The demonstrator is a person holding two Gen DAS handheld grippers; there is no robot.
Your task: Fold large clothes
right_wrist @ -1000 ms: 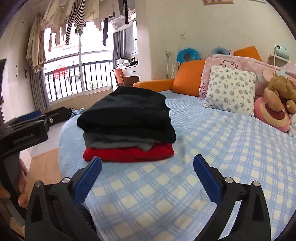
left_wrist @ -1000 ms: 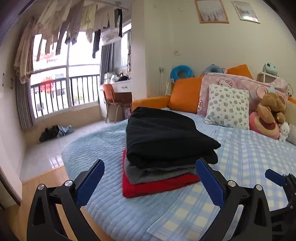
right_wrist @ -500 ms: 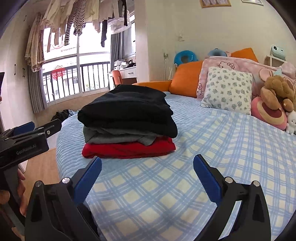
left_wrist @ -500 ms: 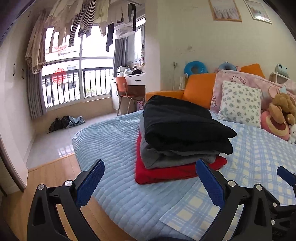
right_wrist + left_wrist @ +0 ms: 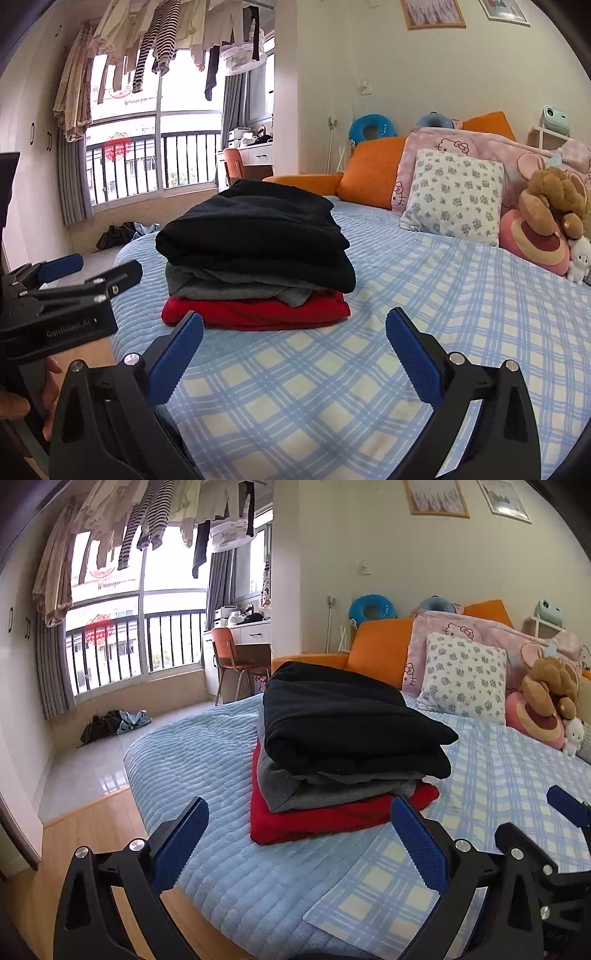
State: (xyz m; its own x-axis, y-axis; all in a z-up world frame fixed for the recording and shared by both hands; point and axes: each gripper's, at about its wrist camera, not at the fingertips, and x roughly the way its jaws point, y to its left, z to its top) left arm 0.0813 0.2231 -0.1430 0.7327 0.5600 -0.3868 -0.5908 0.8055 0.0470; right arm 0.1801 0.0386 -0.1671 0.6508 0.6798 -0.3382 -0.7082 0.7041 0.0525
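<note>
Resting on the bed, a folded clothes stack is faced by the left gripper and right gripper, both held wide apart and empty.

Folded stack on bed (left part): black garment atop grey garment, red garment lowest.
</note>
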